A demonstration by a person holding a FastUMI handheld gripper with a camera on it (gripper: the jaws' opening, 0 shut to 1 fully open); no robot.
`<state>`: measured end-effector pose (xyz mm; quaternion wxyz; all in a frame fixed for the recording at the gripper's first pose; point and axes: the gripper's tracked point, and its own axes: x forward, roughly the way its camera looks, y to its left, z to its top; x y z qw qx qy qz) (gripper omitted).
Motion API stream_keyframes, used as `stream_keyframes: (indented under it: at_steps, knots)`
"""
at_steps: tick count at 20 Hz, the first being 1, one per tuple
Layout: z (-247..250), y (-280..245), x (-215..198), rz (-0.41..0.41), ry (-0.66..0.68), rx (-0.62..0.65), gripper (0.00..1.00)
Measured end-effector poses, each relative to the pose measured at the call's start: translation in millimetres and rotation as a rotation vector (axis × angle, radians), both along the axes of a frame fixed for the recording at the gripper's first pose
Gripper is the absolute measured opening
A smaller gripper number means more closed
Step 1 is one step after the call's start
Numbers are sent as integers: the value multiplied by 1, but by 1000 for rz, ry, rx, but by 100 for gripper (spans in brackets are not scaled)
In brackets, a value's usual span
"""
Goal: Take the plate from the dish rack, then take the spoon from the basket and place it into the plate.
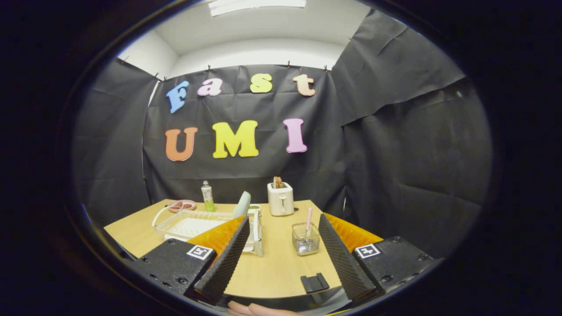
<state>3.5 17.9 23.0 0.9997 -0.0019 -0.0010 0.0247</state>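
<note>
A pale green plate (242, 204) stands on edge in the white dish rack (193, 224), beyond my left finger. The rack lies on the wooden table (276, 267), partly hidden by that finger. A small clear basket (305, 239) sits just ahead of my right finger, with a pink-handled spoon (308, 221) standing in it. My gripper (283, 228) hovers above the table's near edge, open, with nothing between its fingers.
A white toaster (281, 198) with toast in it stands at the table's far edge, between rack and basket. A green bottle (207, 197) and a pink dish (181, 205) sit behind the rack. A small black block (314, 283) lies near the front edge.
</note>
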Motion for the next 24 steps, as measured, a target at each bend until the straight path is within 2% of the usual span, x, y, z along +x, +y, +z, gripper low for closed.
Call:
stream_keyframes:
  at_steps: [6, 9, 18, 19, 22, 24]
  knots:
    - [13, 29, 48, 37, 78, -46, 100]
    - [18, 55, 81, 87, 125, -97, 100]
    - [37, 109, 190, 150, 381, -204, 100]
    - [39, 117, 199, 164, 410, -228, 99]
    - [31, 132, 226, 152, 552, -267, 87]
    - [32, 135, 243, 115, 600, -303, 85]
